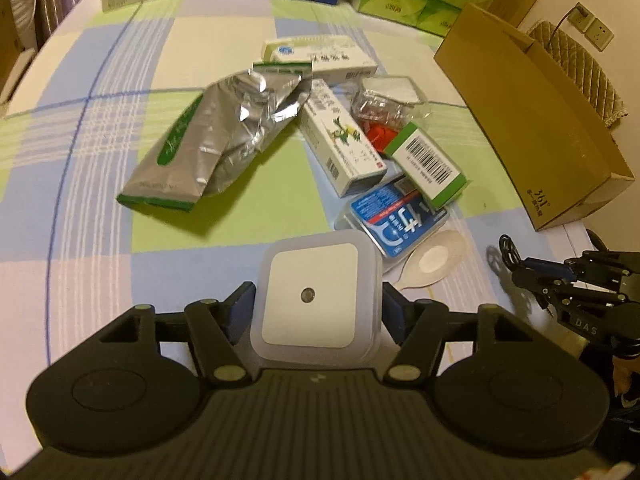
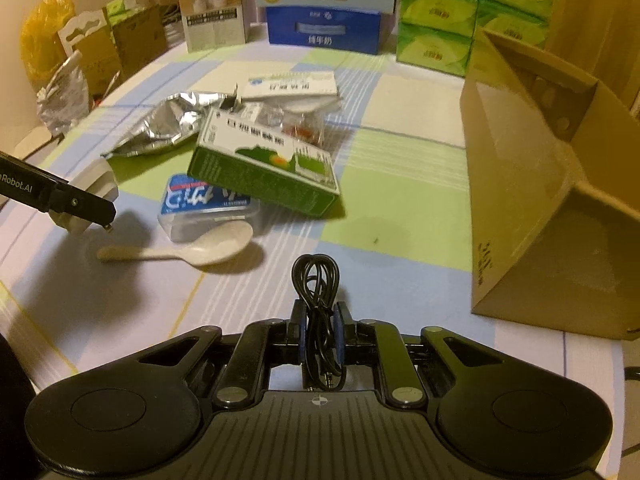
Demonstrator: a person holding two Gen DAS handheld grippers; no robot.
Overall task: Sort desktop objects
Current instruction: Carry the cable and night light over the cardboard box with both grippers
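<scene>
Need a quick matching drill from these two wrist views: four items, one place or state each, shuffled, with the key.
Items:
1. white square night light
2. coiled black cable
3. white spoon
4. green and white medicine box

Places or states:
A. lying flat on the checked cloth, nothing holding it
B. between the left gripper's pads
C. propped on the blue-labelled clear case
D. pinched in the right gripper

Pairs: 1-B, 2-D, 3-A, 4-C
</scene>
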